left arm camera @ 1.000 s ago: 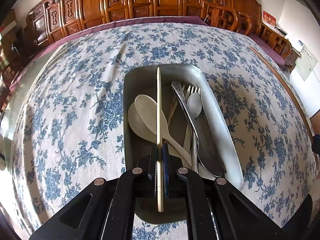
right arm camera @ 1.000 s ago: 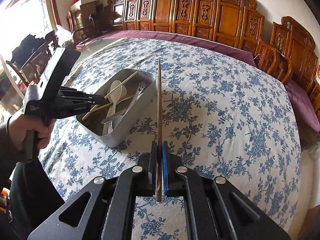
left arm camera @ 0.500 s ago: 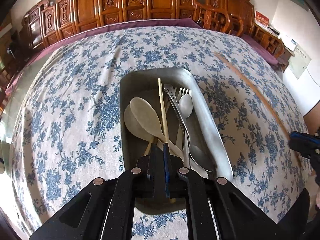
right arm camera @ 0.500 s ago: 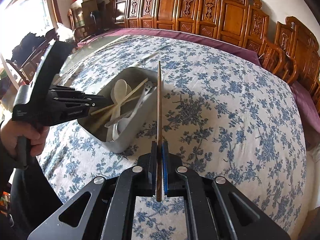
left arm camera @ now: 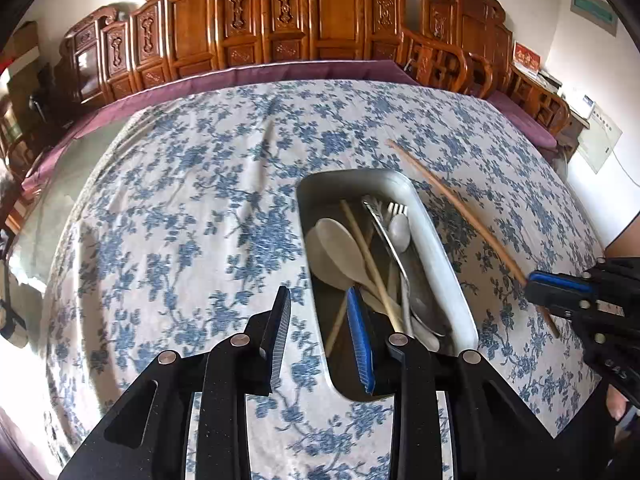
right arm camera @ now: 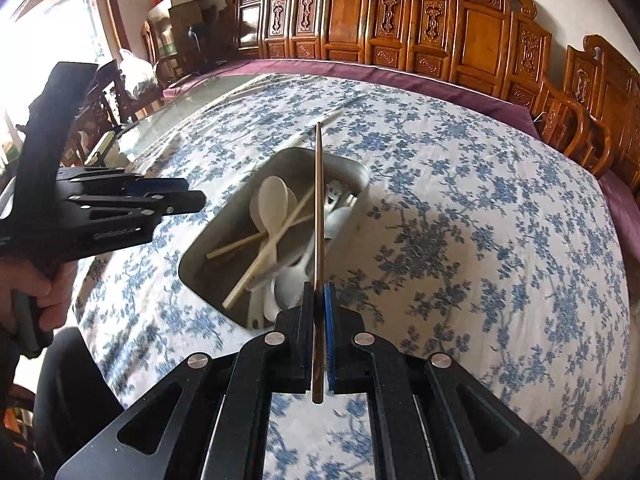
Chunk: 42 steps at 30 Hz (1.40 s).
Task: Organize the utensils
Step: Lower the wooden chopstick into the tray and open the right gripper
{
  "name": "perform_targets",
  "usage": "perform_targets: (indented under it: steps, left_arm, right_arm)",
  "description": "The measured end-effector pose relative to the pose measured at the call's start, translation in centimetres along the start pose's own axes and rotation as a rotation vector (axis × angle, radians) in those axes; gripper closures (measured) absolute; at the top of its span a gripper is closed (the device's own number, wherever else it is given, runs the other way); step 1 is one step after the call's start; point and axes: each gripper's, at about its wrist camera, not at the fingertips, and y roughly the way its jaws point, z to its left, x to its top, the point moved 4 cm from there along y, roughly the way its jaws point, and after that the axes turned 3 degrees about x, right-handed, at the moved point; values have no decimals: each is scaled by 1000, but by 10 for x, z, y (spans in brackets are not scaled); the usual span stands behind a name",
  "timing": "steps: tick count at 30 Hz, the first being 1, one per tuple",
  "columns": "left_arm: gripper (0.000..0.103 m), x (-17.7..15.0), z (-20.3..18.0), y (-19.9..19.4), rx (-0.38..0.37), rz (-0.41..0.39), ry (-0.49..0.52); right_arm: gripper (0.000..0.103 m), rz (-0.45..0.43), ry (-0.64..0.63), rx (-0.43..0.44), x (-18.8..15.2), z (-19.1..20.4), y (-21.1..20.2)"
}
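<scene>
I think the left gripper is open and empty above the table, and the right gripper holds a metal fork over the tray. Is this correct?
Not quite. The right gripper holds a brown chopstick, not a fork; the right wrist view shows it clamped between the jaws above the metal tray. The left gripper is indeed open and empty.

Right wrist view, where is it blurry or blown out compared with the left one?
Right wrist view: window at upper left blown out, tablecloth by the right tool smeared. Left wrist view: sharper, even light on the metal tray, heavy fisheye bending in both.
</scene>
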Motion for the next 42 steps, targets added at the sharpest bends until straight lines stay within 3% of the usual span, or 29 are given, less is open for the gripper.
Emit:
perform_targets:
  steps: [15,24,42]
  left_arm:
    - [74,-5,25,-11,8,-14,-18]
    - [74,-10,28,-8,5,-7,-16]
    - [73,-19,29,-15,-15,-16,-53]
  right_arm:
    - [97,57,59,45,14,25,57]
    - [97,79,104,23,10,23,78]
    - [93,32,109,86,18,33,66]
